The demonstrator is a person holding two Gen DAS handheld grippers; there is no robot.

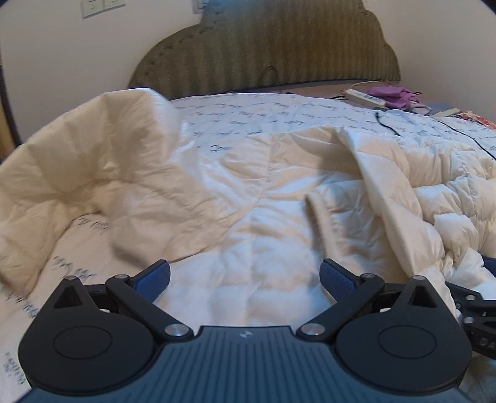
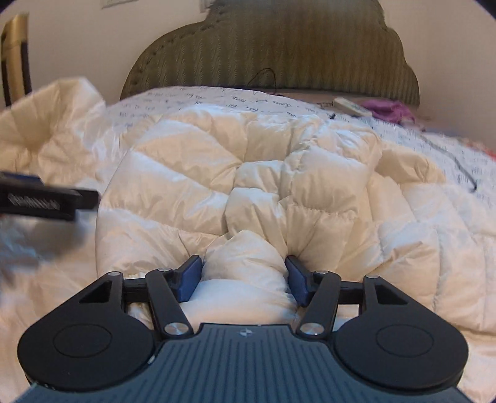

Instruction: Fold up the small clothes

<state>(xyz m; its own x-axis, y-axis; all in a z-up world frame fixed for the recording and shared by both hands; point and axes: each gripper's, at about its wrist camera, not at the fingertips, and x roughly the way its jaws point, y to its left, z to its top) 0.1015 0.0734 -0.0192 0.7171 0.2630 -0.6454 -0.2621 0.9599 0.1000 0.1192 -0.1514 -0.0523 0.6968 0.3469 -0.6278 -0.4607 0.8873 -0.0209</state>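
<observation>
A cream quilted down jacket point(image 1: 254, 198) lies spread and rumpled on the bed; it also fills the right wrist view point(image 2: 279, 186). My left gripper point(image 1: 245, 276) is open and empty, just above the jacket's flat lining. My right gripper point(image 2: 245, 276) has its blue pads on both sides of a puffy fold of the jacket point(image 2: 245, 263), partly closed on it. The right gripper's linkage shows at the right edge of the left wrist view point(image 1: 477, 310). The left gripper shows blurred at the left of the right wrist view point(image 2: 43, 201).
The bed has a white sheet with blue script print point(image 1: 279, 114) and an olive padded headboard point(image 1: 266, 52). A white power strip point(image 1: 365, 97), purple cloth point(image 1: 393, 96) and a black cable point(image 1: 387, 124) lie at the far right. A wall socket plate point(image 1: 93, 7) is top left.
</observation>
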